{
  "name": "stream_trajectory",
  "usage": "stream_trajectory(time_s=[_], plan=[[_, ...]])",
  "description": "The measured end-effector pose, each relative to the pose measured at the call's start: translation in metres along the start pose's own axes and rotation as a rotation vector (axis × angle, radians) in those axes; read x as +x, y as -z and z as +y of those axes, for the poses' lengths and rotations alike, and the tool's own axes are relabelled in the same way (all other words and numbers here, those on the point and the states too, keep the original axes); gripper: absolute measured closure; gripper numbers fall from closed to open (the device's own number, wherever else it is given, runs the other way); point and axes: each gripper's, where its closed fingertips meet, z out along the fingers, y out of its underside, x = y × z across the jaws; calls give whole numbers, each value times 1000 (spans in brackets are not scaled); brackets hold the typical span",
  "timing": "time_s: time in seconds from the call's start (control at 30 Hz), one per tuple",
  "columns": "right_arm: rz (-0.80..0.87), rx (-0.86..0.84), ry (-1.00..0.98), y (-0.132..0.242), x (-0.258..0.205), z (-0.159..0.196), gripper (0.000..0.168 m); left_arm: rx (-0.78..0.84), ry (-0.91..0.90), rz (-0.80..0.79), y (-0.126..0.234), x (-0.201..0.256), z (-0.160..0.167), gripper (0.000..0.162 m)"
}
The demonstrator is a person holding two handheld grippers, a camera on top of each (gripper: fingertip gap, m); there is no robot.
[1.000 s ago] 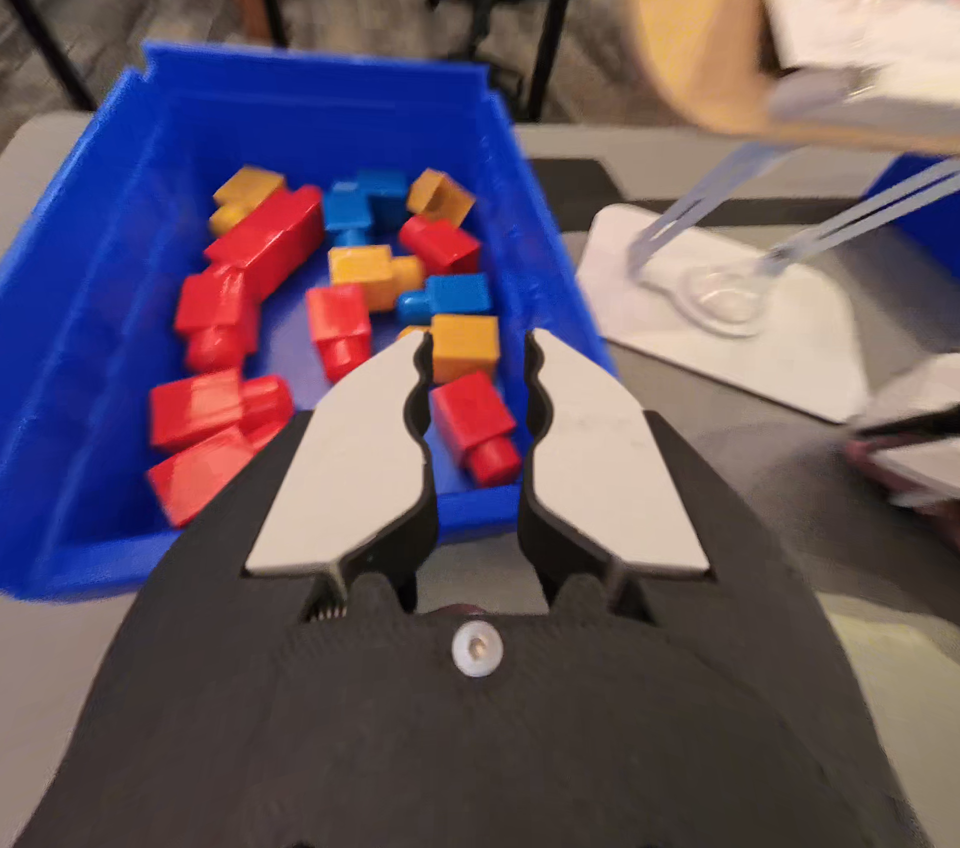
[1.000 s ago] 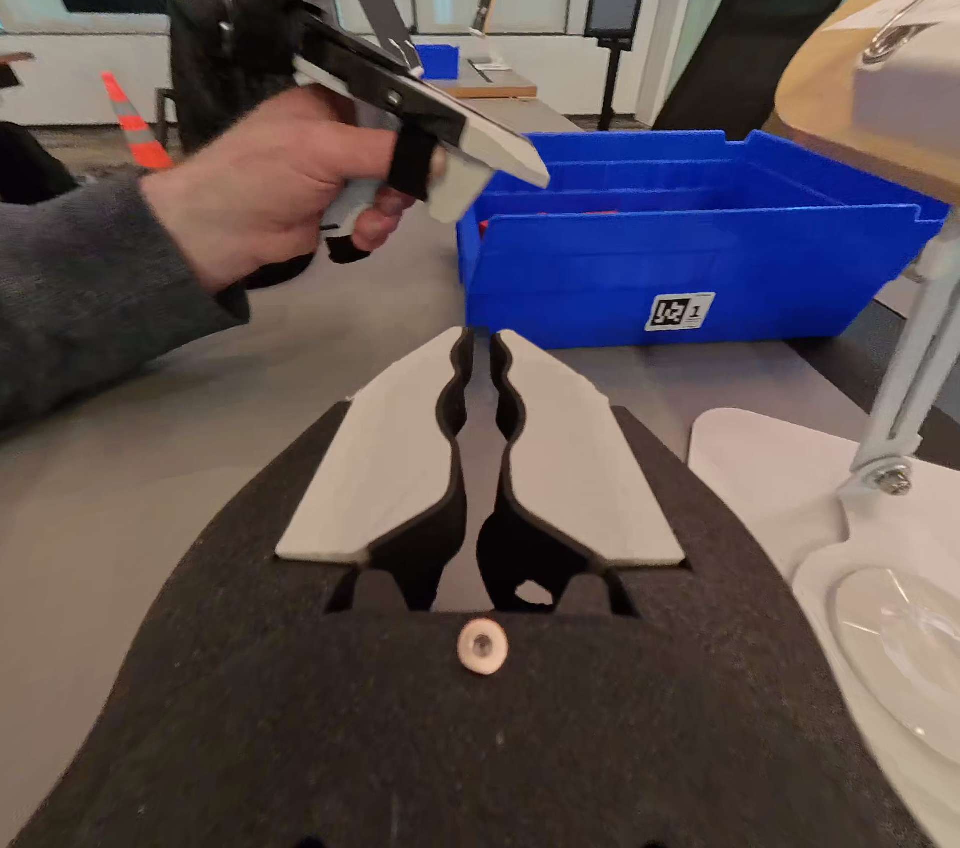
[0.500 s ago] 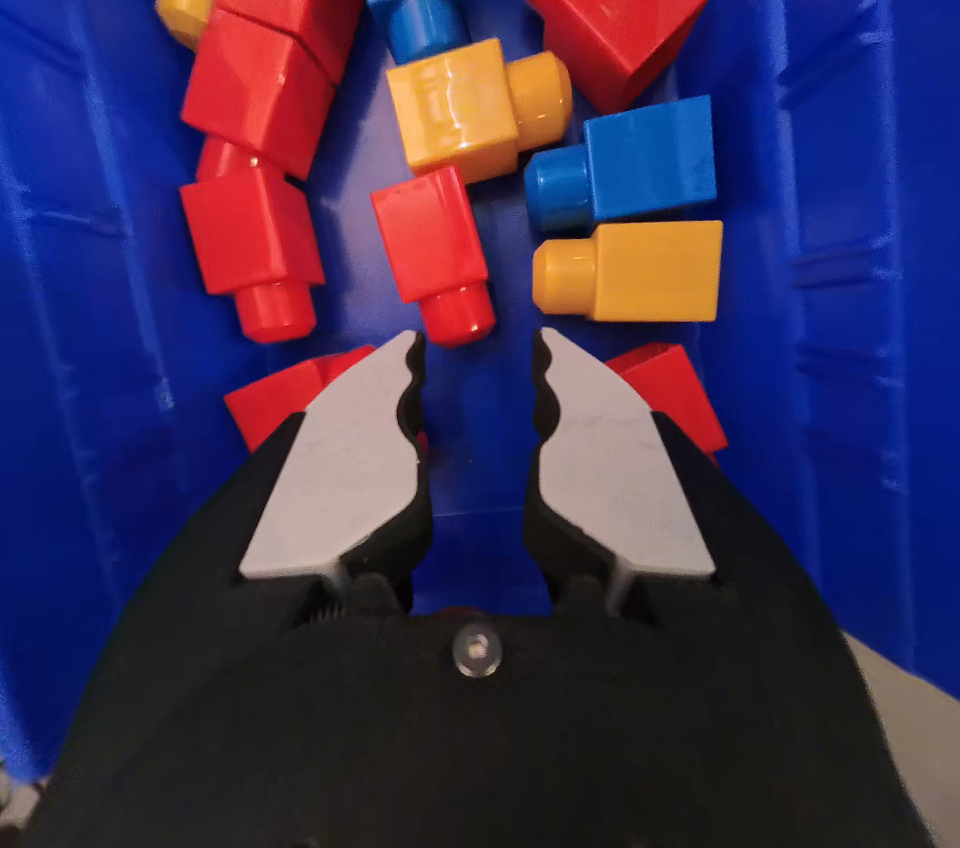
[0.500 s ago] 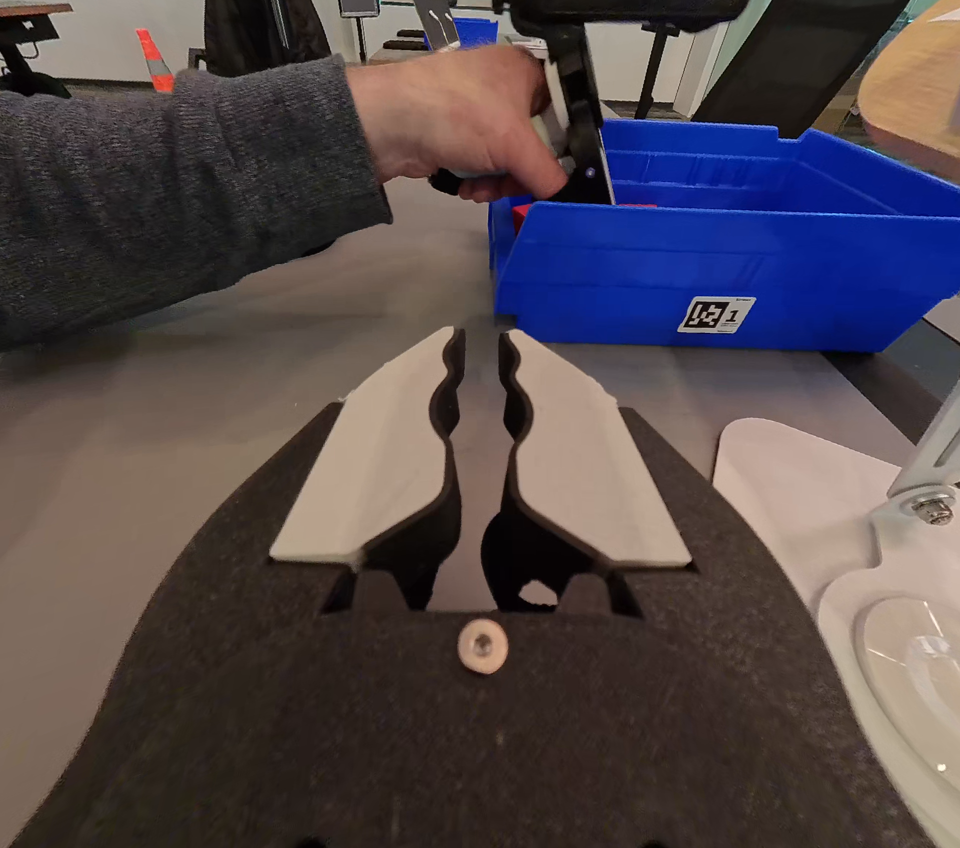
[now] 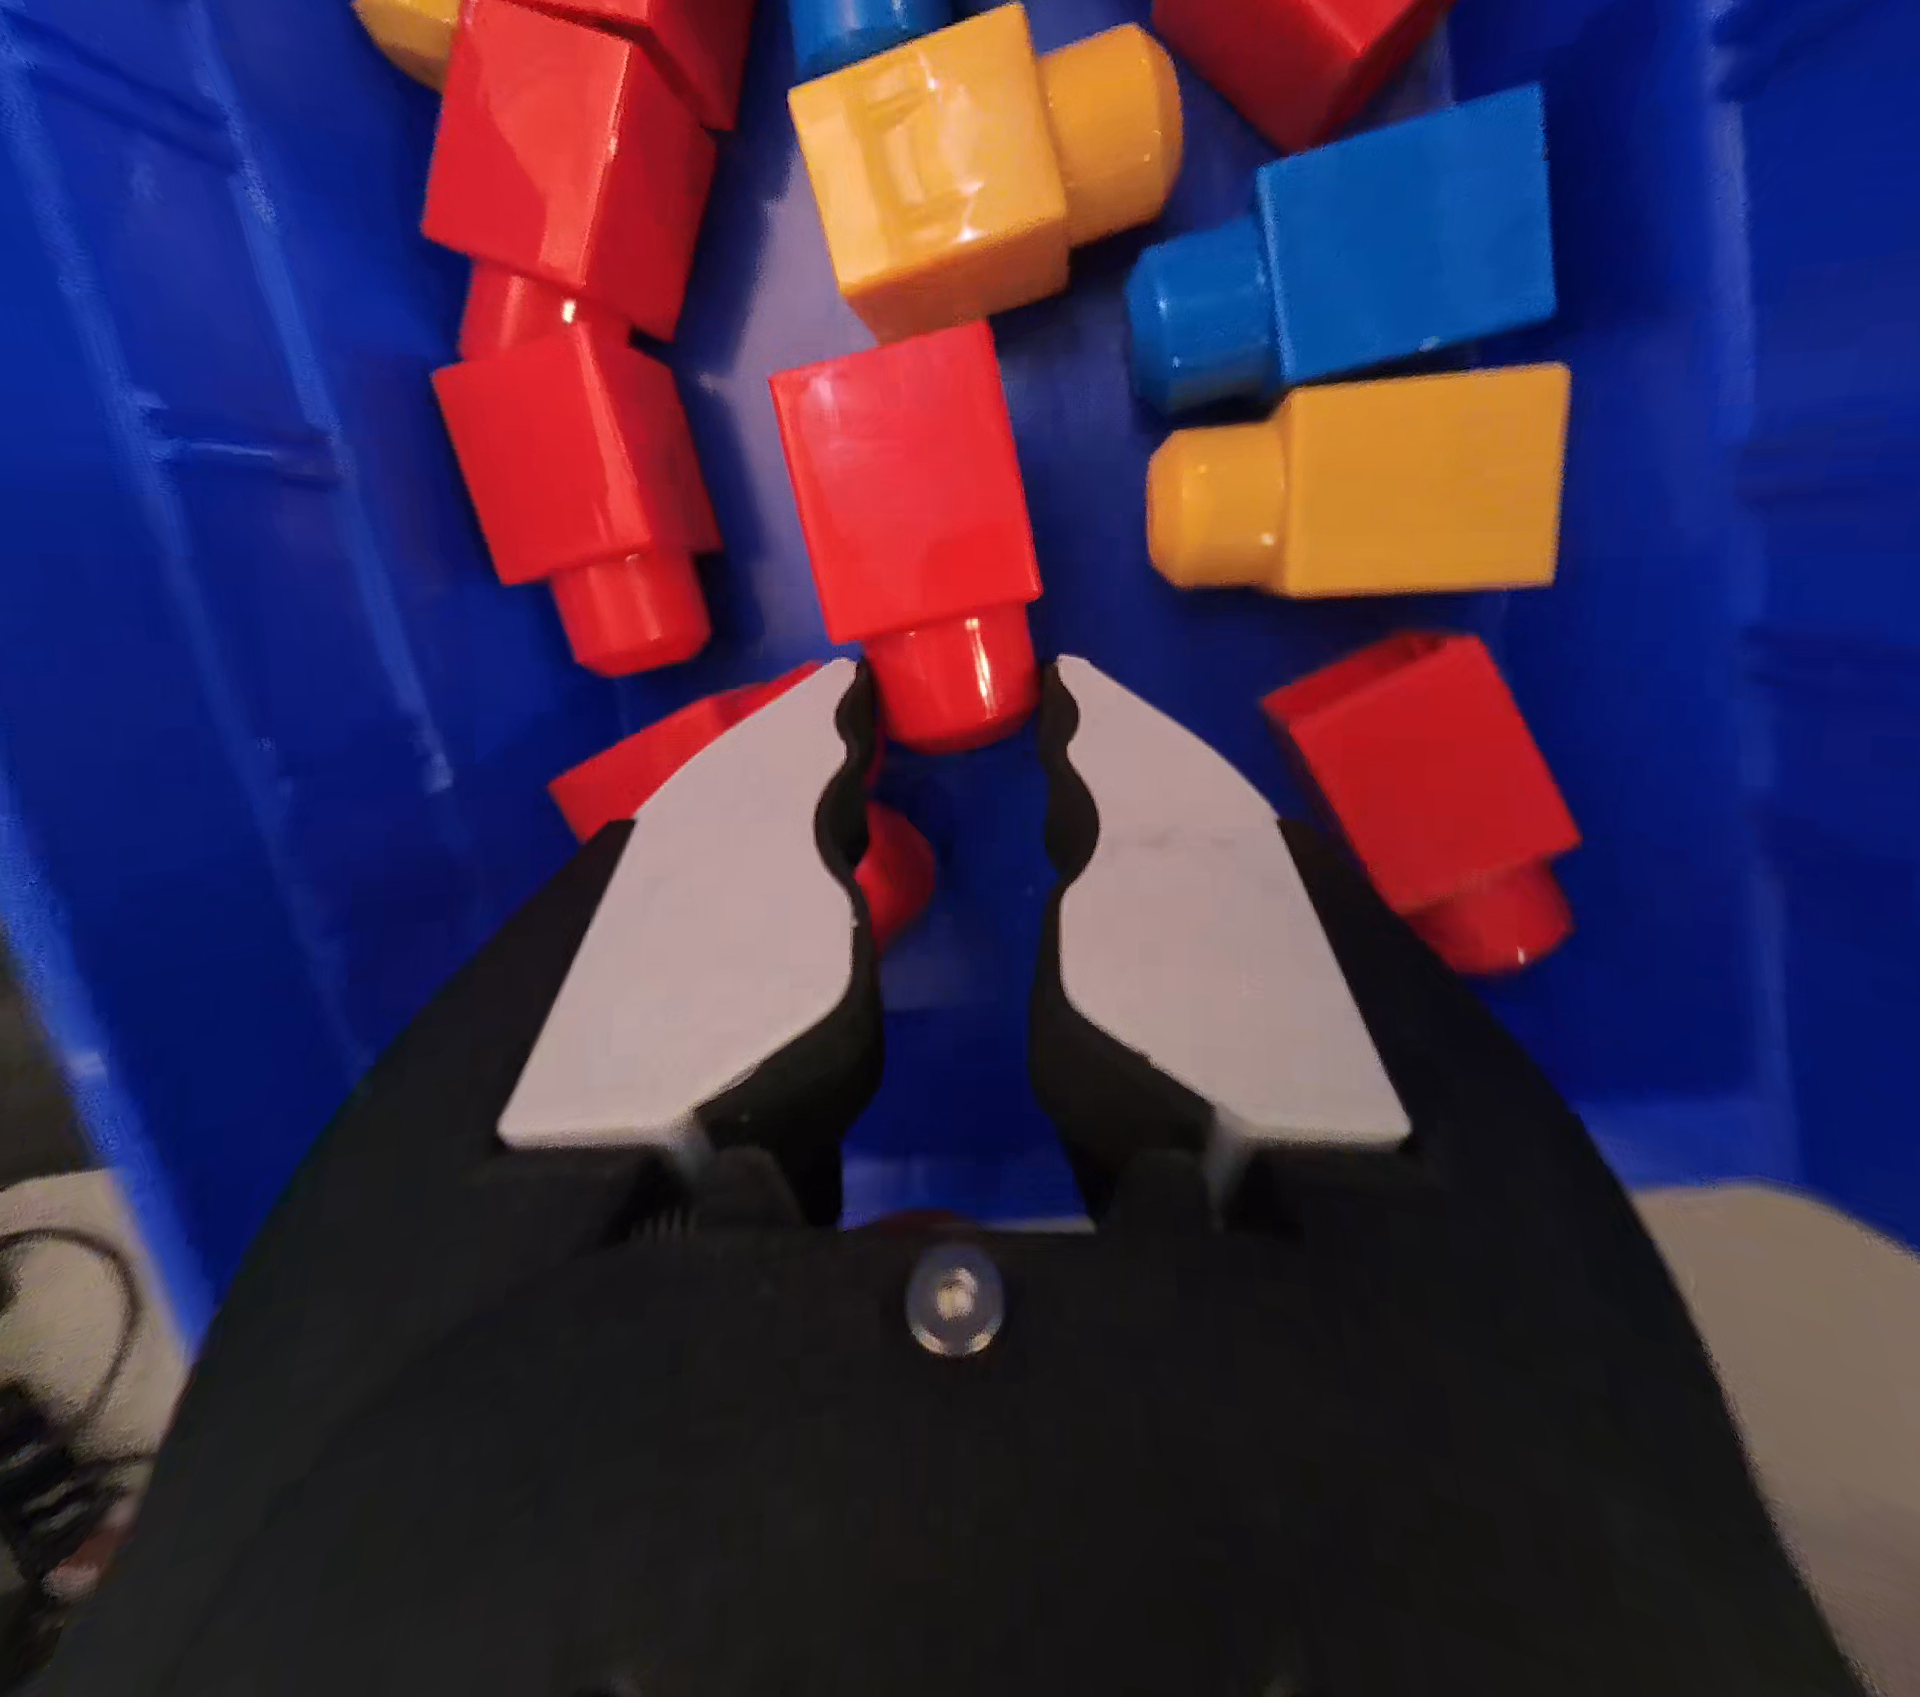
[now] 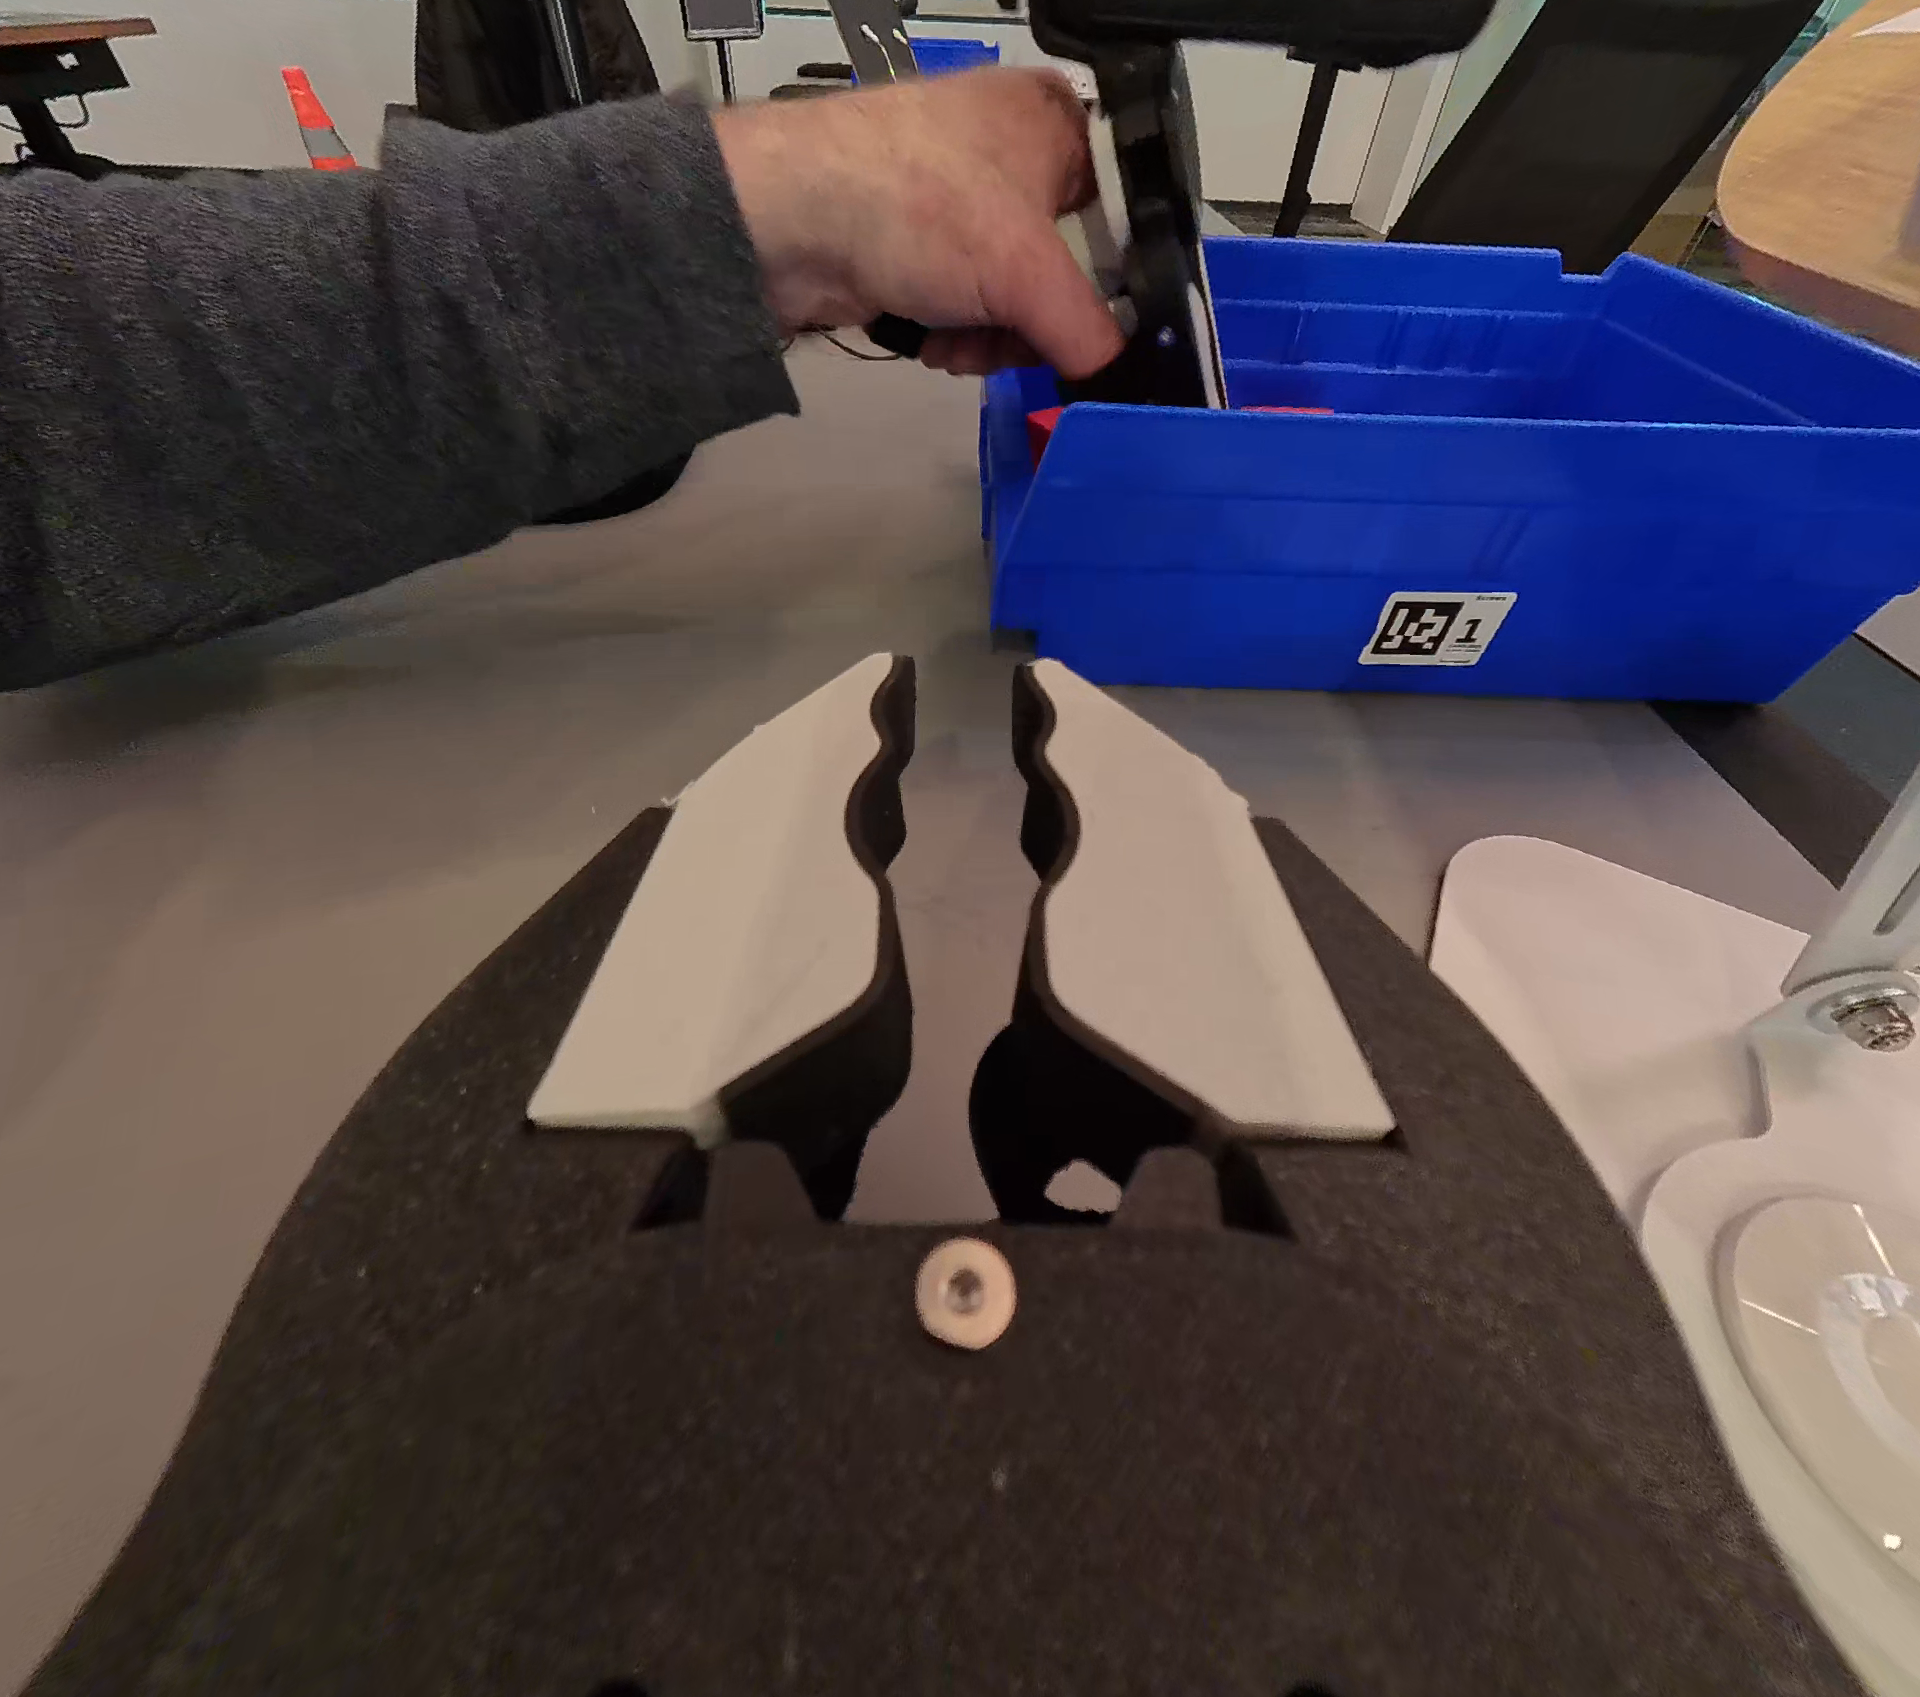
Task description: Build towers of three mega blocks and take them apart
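Note:
In the left wrist view my left gripper (image 5: 956, 681) is down inside the blue bin (image 5: 208, 504). Its jaws are open, one tip on each side of the stud of a red block (image 5: 904, 484) that lies on the bin floor. Around it lie several loose blocks: a yellow one (image 5: 935, 172), a blue one (image 5: 1392, 245), another yellow (image 5: 1413, 484) and more red ones (image 5: 571, 452). My right gripper (image 6: 963, 676) hovers over the grey table (image 6: 416, 764), slightly open and empty, short of the bin (image 6: 1455, 525).
In the right wrist view a hand (image 6: 914, 213) in a grey sleeve holds the left gripper (image 6: 1153, 317) tilted down into the bin. A white stand base (image 6: 1610, 972) with a clear lens sits at the right. A red block (image 5: 1423, 764) lies right of my left fingers.
My left gripper came over the bin rim, dropped among the blocks and moved forward until its tips flank the red block's stud. My right gripper's jaws parted a little.

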Motion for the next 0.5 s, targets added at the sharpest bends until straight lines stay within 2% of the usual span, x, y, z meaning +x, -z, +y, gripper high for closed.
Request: stream_trajectory(time_s=[0.03,0.33,0.5], plan=[[2,1,-1,0,0,0,149,11,-34,-15,9,0,1,132],[-12,52,12,1,-4,-7,128,72,-410,-115,101,32,15,133],[-24,60,49,-2,-11,-8,117,42,-733,-173,130,69,24,133]])
